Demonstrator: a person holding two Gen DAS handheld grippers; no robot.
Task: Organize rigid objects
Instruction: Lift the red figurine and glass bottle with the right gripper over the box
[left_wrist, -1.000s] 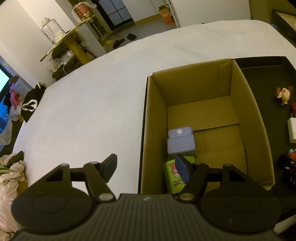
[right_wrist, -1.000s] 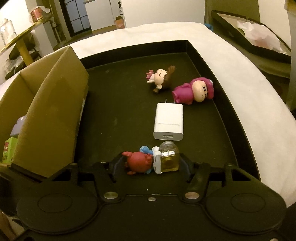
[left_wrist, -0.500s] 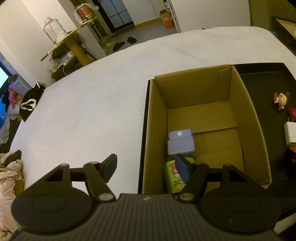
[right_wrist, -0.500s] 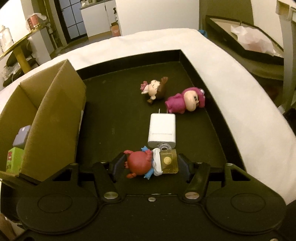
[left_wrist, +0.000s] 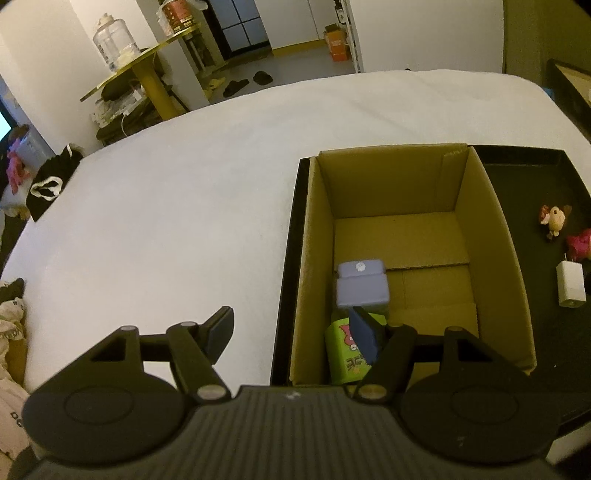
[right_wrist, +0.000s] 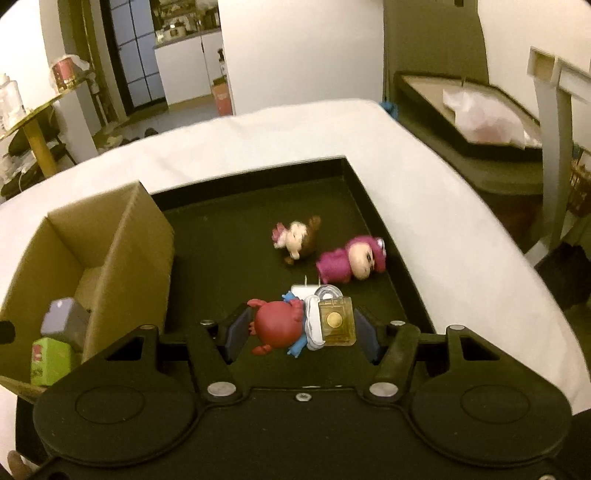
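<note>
My right gripper (right_wrist: 301, 330) is shut on a red crab-like figure with a clear yellow base (right_wrist: 295, 326) and holds it lifted above the black tray (right_wrist: 221, 251). A white charger (right_wrist: 304, 290) peeks out behind the figure. A brown monkey figure (right_wrist: 297, 240) and a pink figure (right_wrist: 351, 260) lie on the tray farther back. My left gripper (left_wrist: 291, 334) hangs open and empty over the left wall of the cardboard box (left_wrist: 491, 229). Inside the box a purple block (left_wrist: 362, 286) stands beside a green carton (left_wrist: 345, 350).
The tray and box rest on a white bedsheet (left_wrist: 166, 221). The charger (left_wrist: 570, 282) and both figures also show at the right edge of the left wrist view. A yellow round table (left_wrist: 147, 70) and floor clutter lie beyond the bed.
My right gripper has risen with the red figure, which now covers most of the white charger; the tray looks farther below. The left gripper has stayed open in place.
</note>
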